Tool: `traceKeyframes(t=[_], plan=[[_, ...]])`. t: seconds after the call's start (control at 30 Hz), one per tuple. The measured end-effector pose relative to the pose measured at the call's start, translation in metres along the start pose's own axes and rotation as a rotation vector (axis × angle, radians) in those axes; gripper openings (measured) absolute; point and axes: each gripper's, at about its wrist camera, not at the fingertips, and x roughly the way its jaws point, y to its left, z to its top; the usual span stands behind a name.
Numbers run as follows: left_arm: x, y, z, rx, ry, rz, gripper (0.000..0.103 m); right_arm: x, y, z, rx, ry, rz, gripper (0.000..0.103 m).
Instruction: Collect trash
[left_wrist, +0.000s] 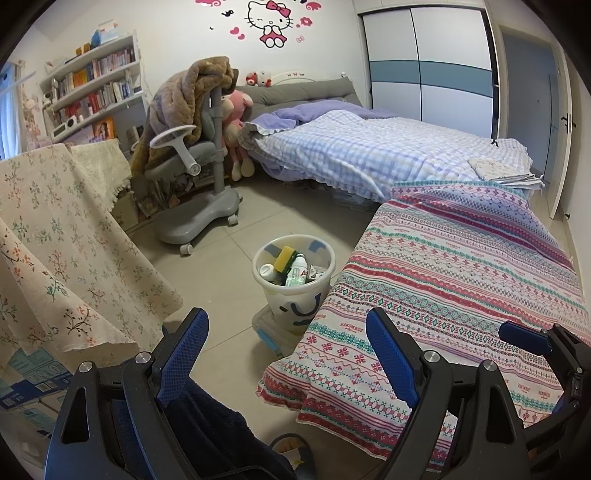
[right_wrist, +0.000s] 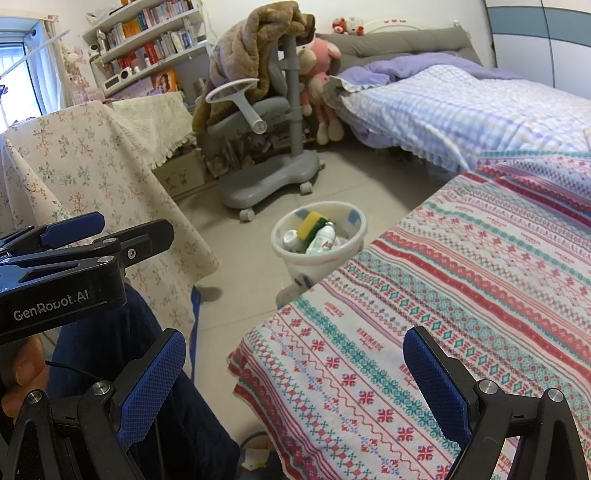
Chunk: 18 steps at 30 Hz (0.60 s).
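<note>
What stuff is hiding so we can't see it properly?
- Bin bottom: right wrist view, the patterned blanket covers it.
- Bottle label: both views, too small to read.
- Things deeper in the bin: both views, the sponge and bottles cover them.
- Flat box under the bin: left wrist view, mostly hidden.

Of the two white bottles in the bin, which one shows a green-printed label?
The larger bottle on the right side of the bin, beside the yellow sponge. The smaller bottle at left shows mainly its white cap end, no label visible.

Child's bedroom, grey tiled floor (left_wrist: 221, 273).
Grey desk chair (left_wrist: 192, 162) as landmark: bookshelf (left_wrist: 92, 77) behind-left; bed (left_wrist: 369, 147) to its right; wardrobe (left_wrist: 424, 66) beyond bed.
</note>
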Motion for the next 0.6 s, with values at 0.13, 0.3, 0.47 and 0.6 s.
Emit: traceKeyframes(t=[0.13, 0.3, 0.47, 0.6], plan=[[-0.0008, -0.0007, -0.0005, -0.002, 0.0, 0.001, 0.089, 0.0006, -0.0006, -0.0002, 0.0, 0.002, 0.0, 0.098], [-0.0009, -0.0005, -0.0004, -0.002, -0.001, 0.002, 0.089, 0.0006, -0.0003, -0.0004, 0.001, 0.002, -0.001, 0.098], [-0.0013, -0.0013, -0.001, -0.003, -0.001, 0.006, 0.089, 0.0006, -0.0007, -0.0002, 0.001, 0.002, 0.0, 0.098], [-0.0018, -0.0021, -0.0016, -0.005, -0.001, 0.007, 0.089, 0.0006, -0.0007, -0.0003, 0.001, 0.002, 0.0, 0.098]])
